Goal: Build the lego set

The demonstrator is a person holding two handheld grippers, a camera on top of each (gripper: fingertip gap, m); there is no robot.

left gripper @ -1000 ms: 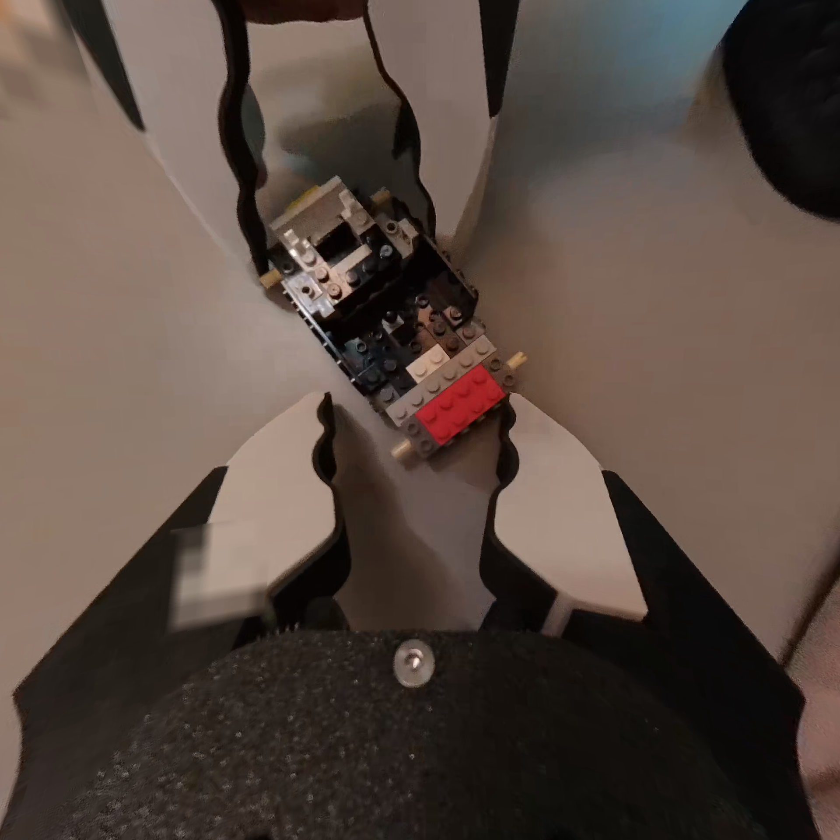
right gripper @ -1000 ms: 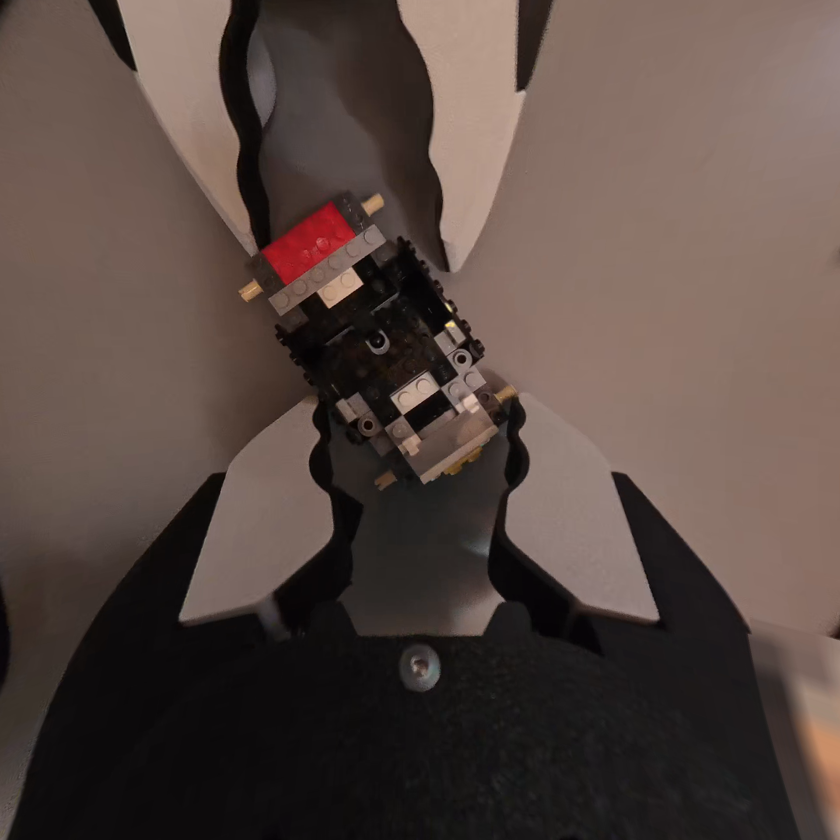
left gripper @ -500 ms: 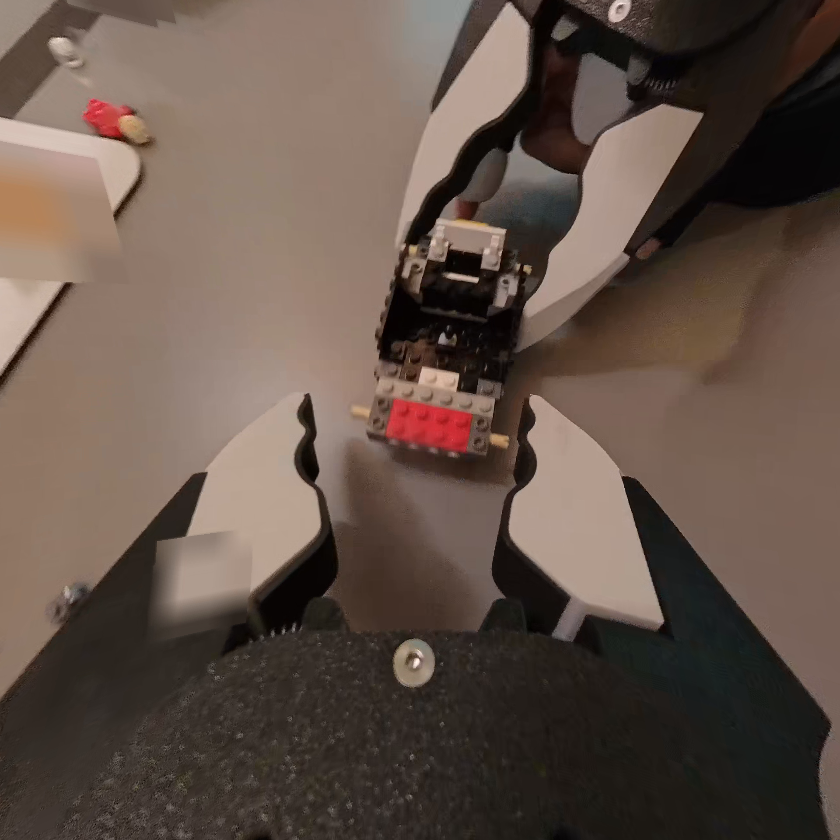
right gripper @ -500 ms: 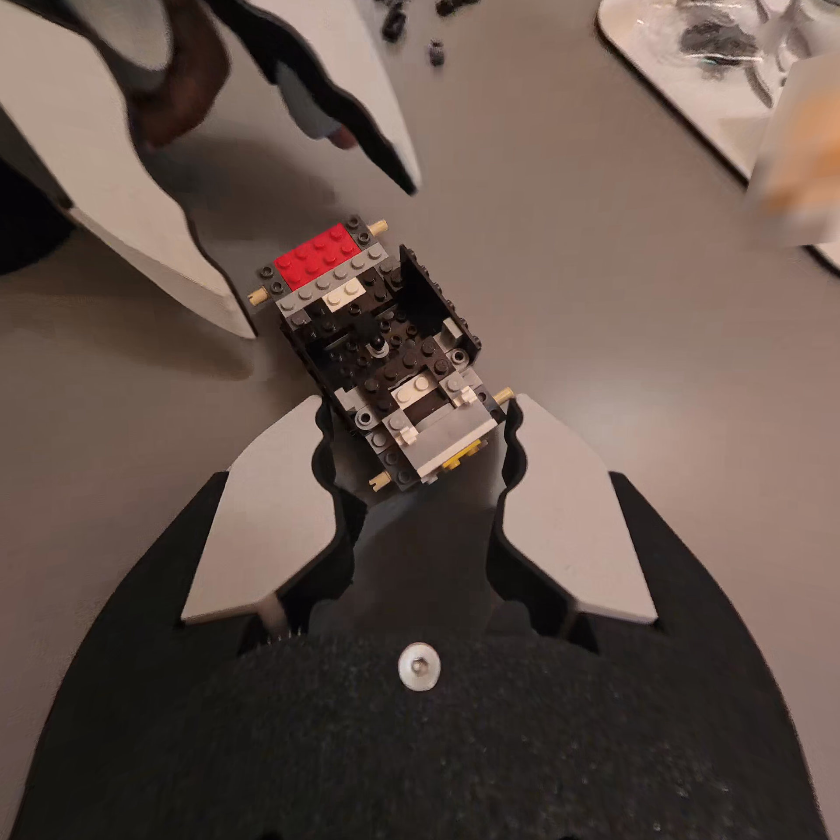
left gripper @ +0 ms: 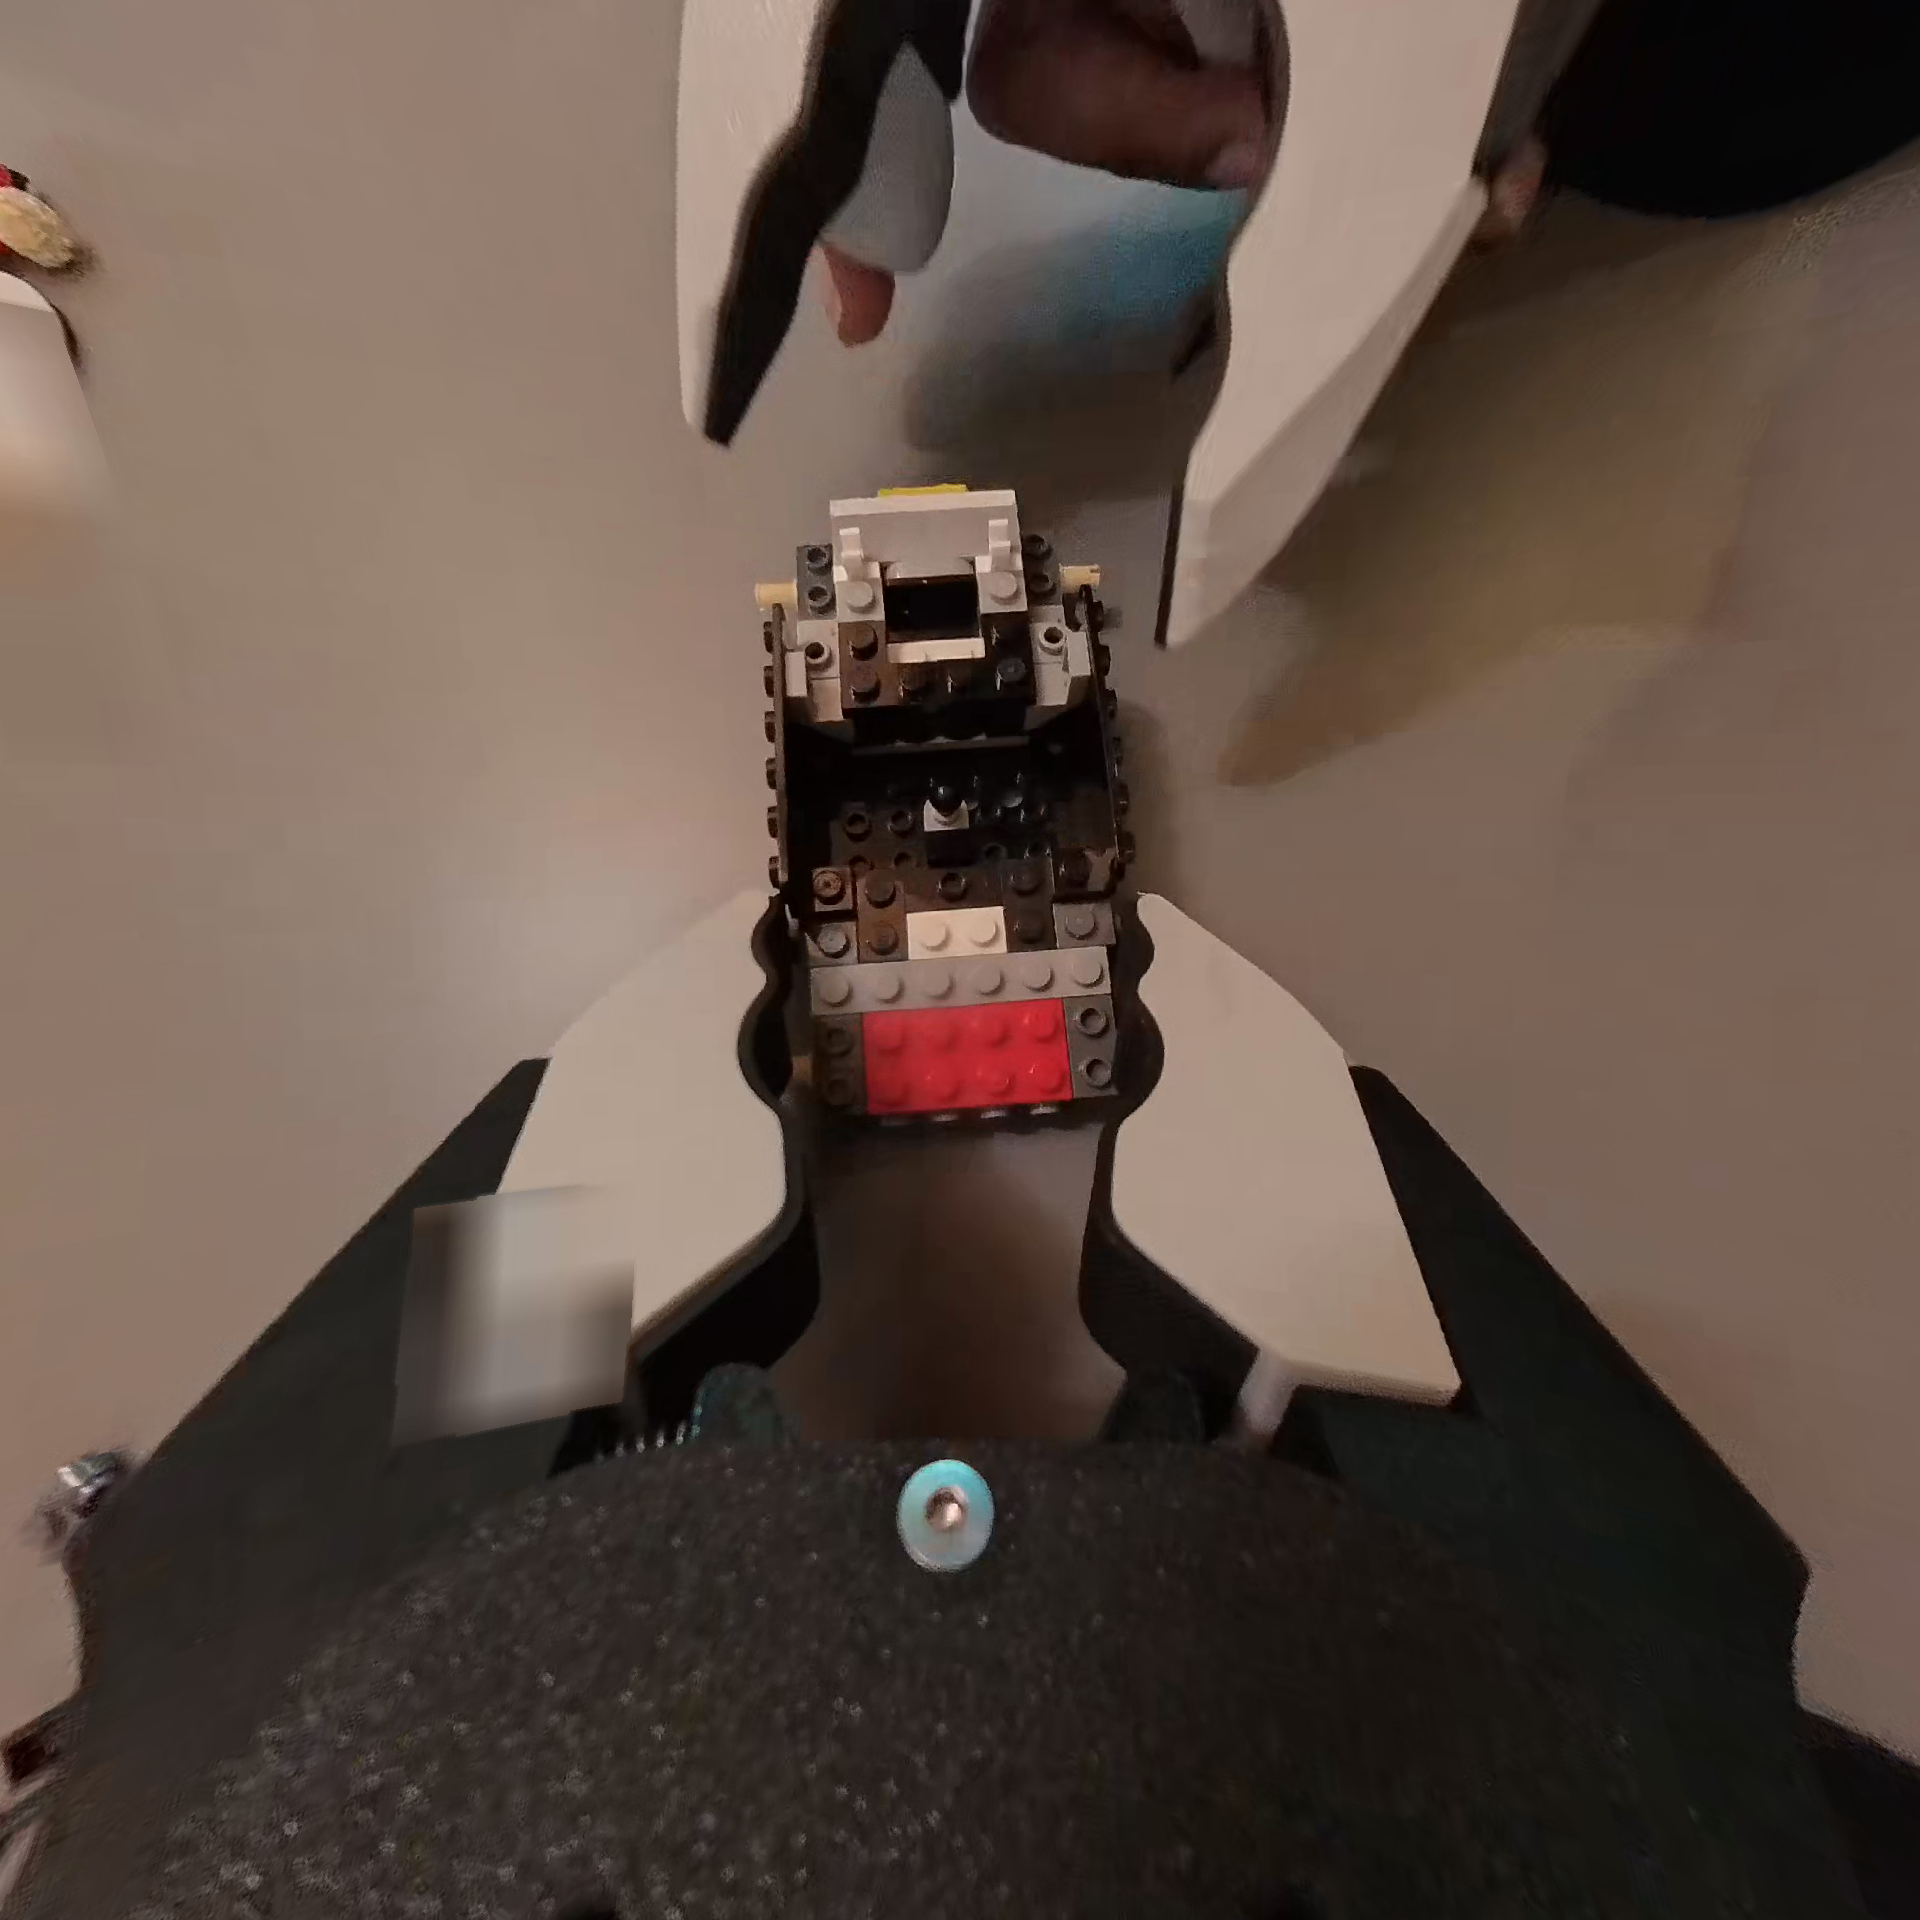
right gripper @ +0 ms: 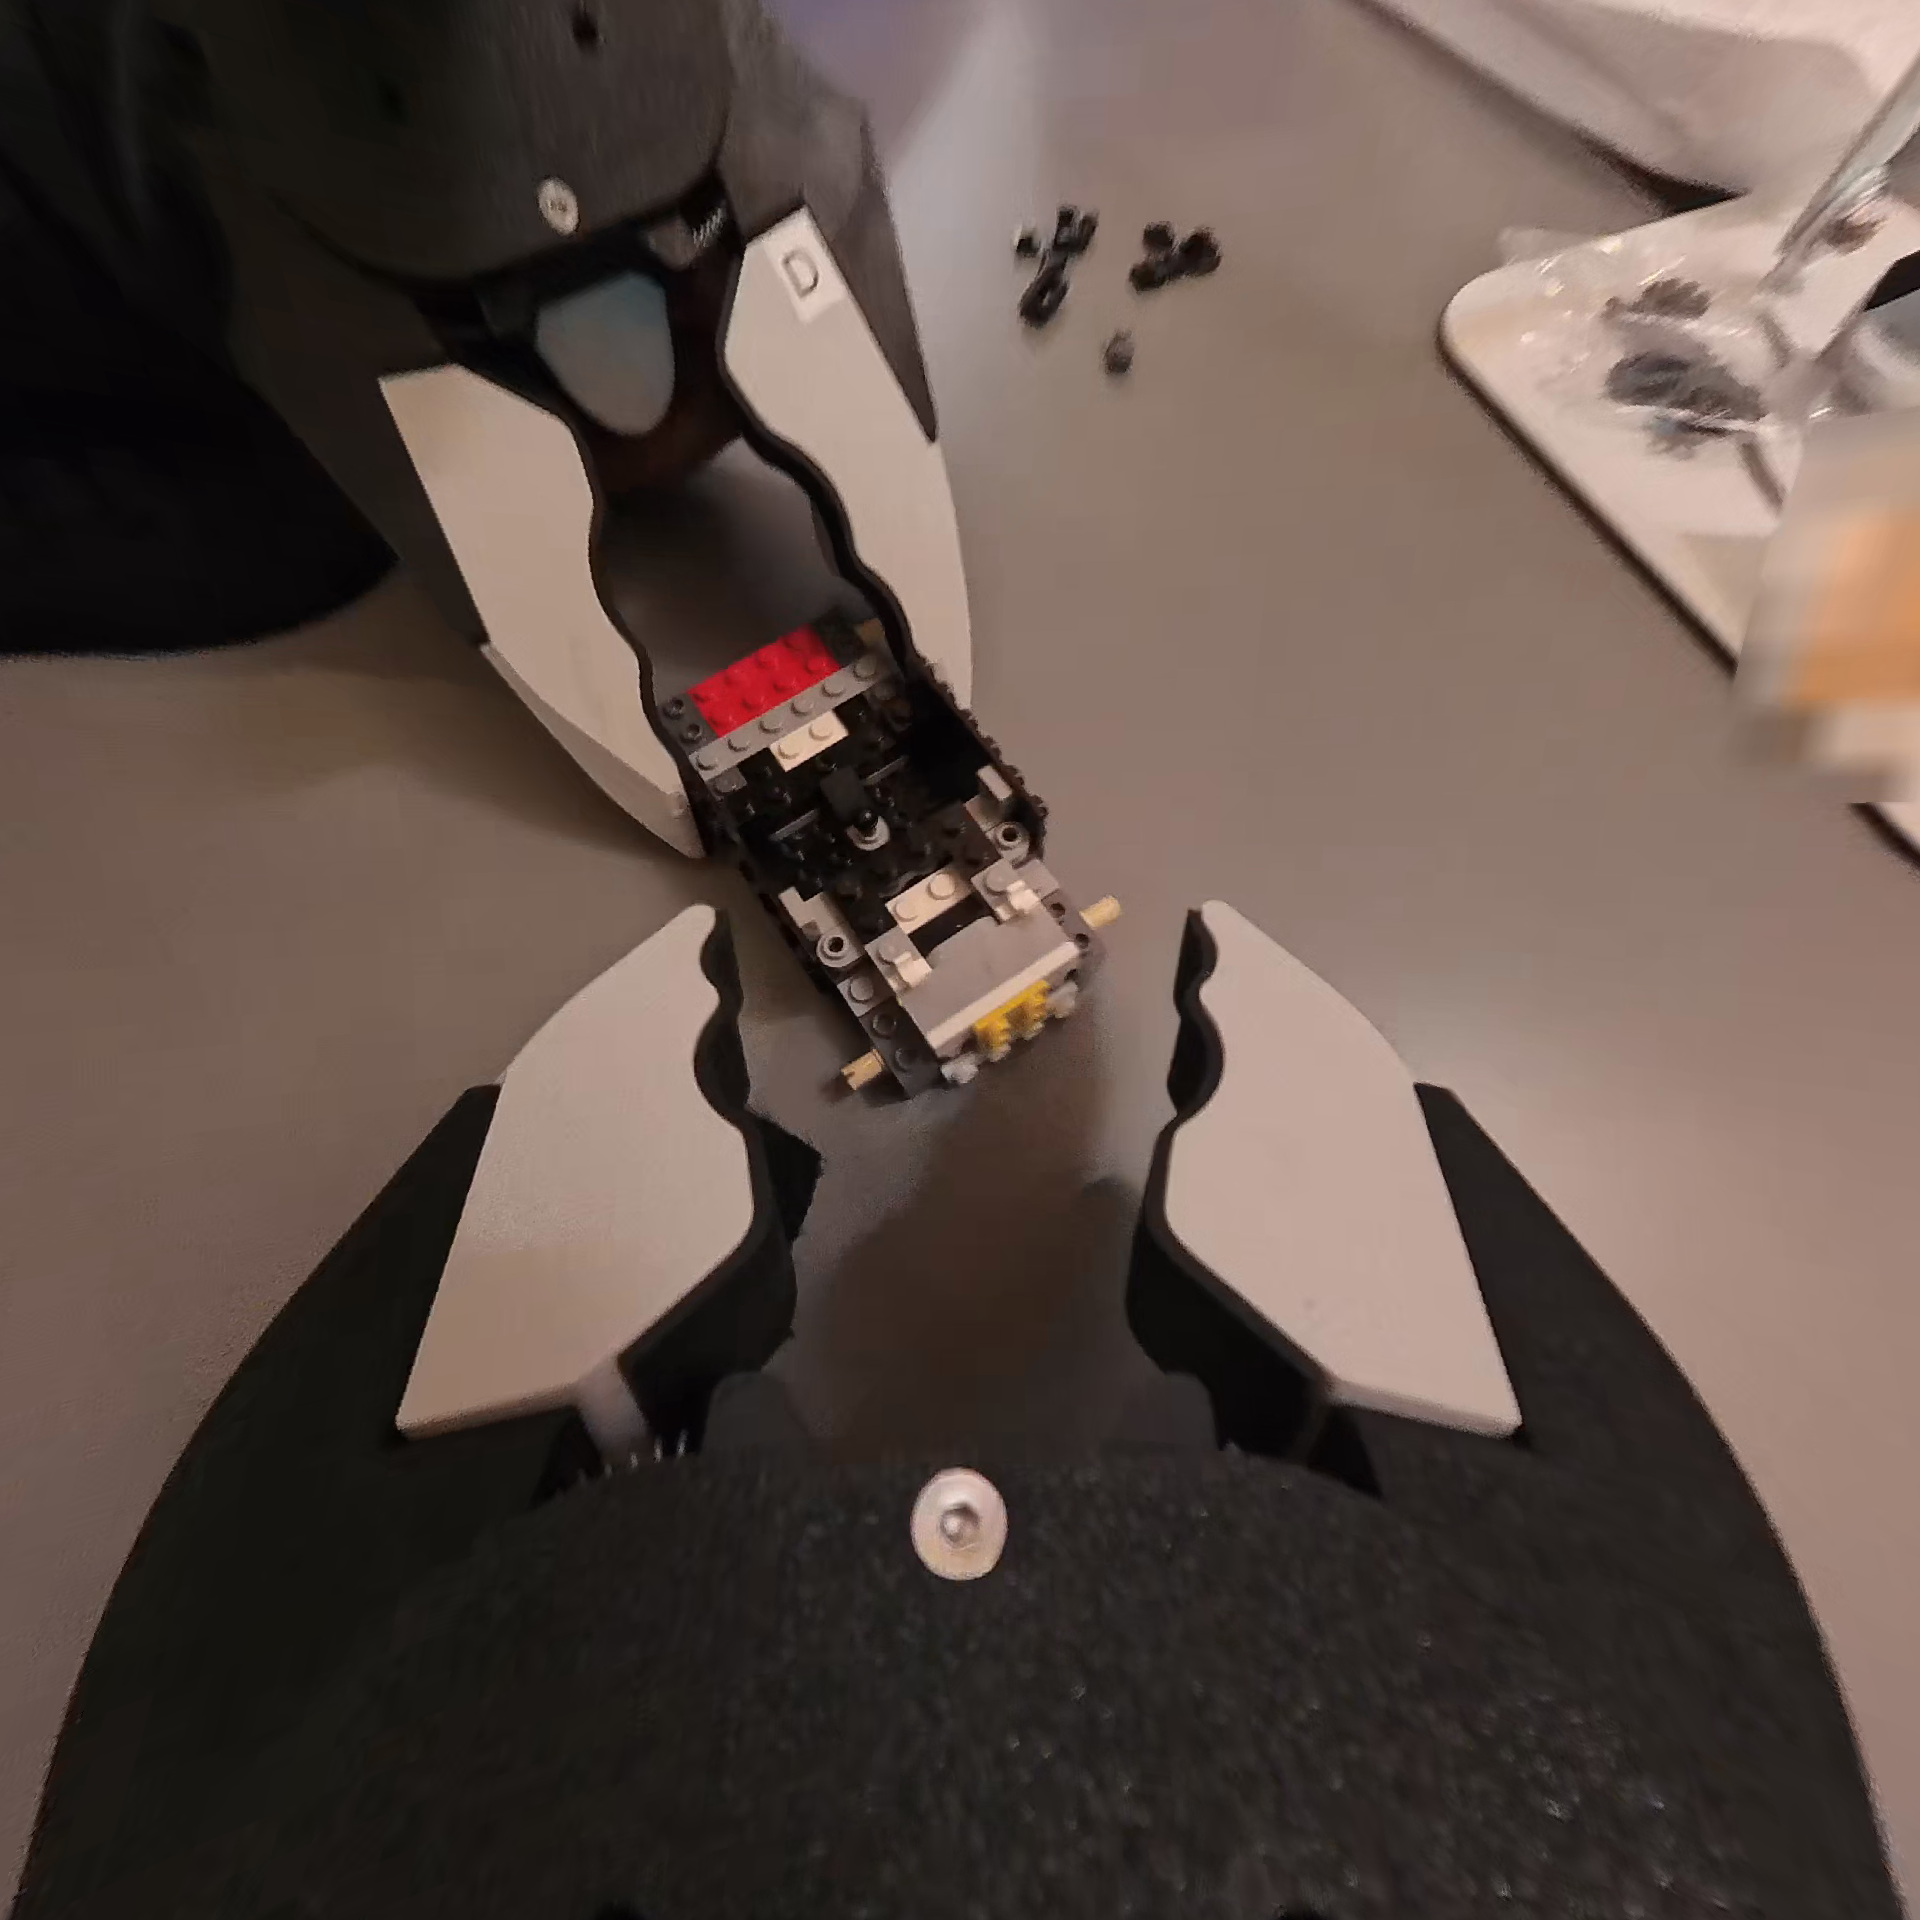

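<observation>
A partly built lego car (left gripper: 951,831), black with a red plate at one end and a grey and yellow block at the other, stands on the grey table (left gripper: 364,727). My left gripper (left gripper: 956,914) is shut on the car's red end, with a finger against each side. It also shows in the right wrist view (right gripper: 823,764). My right gripper (right gripper: 956,920) is open, its fingers standing apart from the grey and yellow end of the car (right gripper: 966,977). In the left wrist view it (left gripper: 943,530) hangs blurred beyond the car.
Several small black pieces (right gripper: 1112,260) lie loose on the table beyond the car. A white tray (right gripper: 1538,447) with clear bags of parts stands at the far right. A red and tan piece (left gripper: 31,229) lies far left in the left wrist view. My right fingertips sit around 6 cm from my left ones.
My left gripper has moved forward and shut on the car's red end. My right gripper has opened wider and drawn back from the grey end.
</observation>
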